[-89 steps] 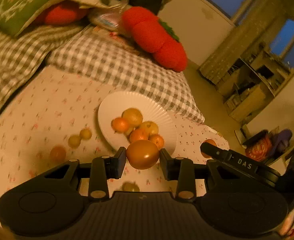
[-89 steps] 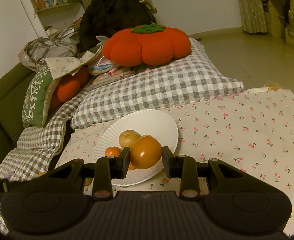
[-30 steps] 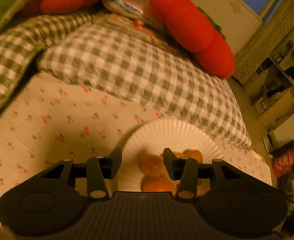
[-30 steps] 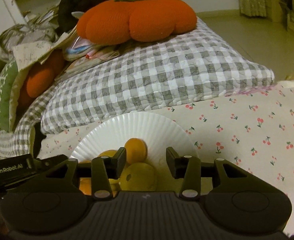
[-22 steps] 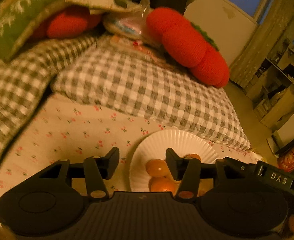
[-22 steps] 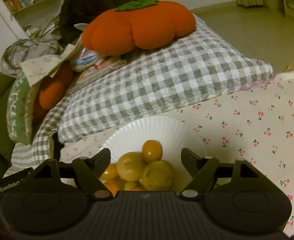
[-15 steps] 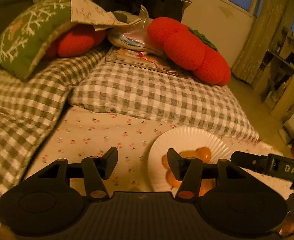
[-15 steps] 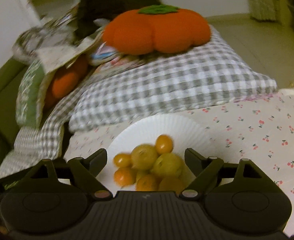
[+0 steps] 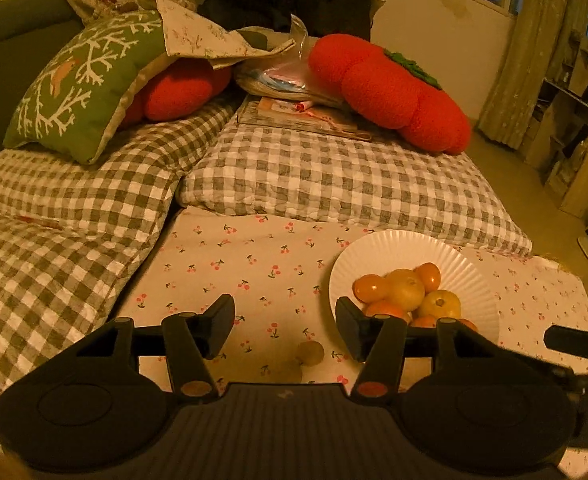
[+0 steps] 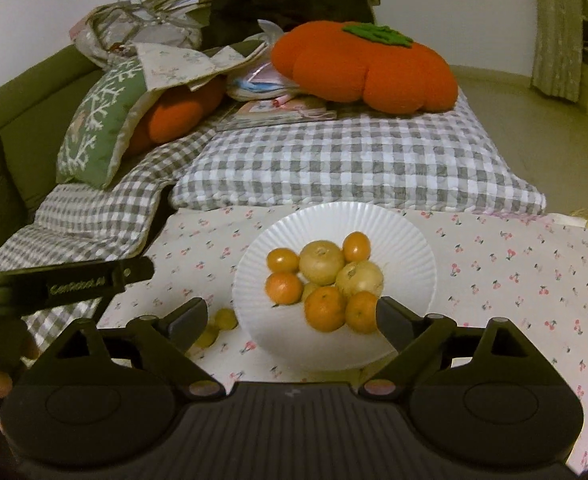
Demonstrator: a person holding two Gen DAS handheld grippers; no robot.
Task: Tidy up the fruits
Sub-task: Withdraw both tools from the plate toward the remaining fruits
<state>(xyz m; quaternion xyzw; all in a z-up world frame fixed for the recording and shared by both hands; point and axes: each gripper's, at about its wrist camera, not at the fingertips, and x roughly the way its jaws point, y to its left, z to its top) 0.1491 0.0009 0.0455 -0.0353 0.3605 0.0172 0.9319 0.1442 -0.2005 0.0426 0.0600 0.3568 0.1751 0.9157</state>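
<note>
A white ridged plate (image 9: 393,240) (image 10: 333,212) lies on the cherry-print cloth and holds a pile of orange and yellow fruits (image 9: 405,292) (image 10: 321,262). My left gripper (image 9: 285,316) hovers left of the plate, open, with nothing between its fingers. A small greenish fruit (image 9: 309,353) lies on the cloth below it. My right gripper (image 10: 292,312) hangs above the plate's near side. Its jaws are opening wide and hold nothing. Two small yellow fruits (image 10: 226,318) lie on the cloth left of the plate, by the right gripper's left finger.
Grey checked cushions (image 9: 333,176) (image 10: 353,168) border the cloth at the back and left. An orange pumpkin-shaped pillow (image 10: 365,68) and a green pillow (image 9: 82,88) lie on them. The left gripper's body (image 10: 82,280) reaches in at the left of the right wrist view.
Each gripper held a fruit three seconds ago; both are empty now and the fruits lie on the plate. Both grippers have pulled back and up, and the right one's jaws spread much wider.
</note>
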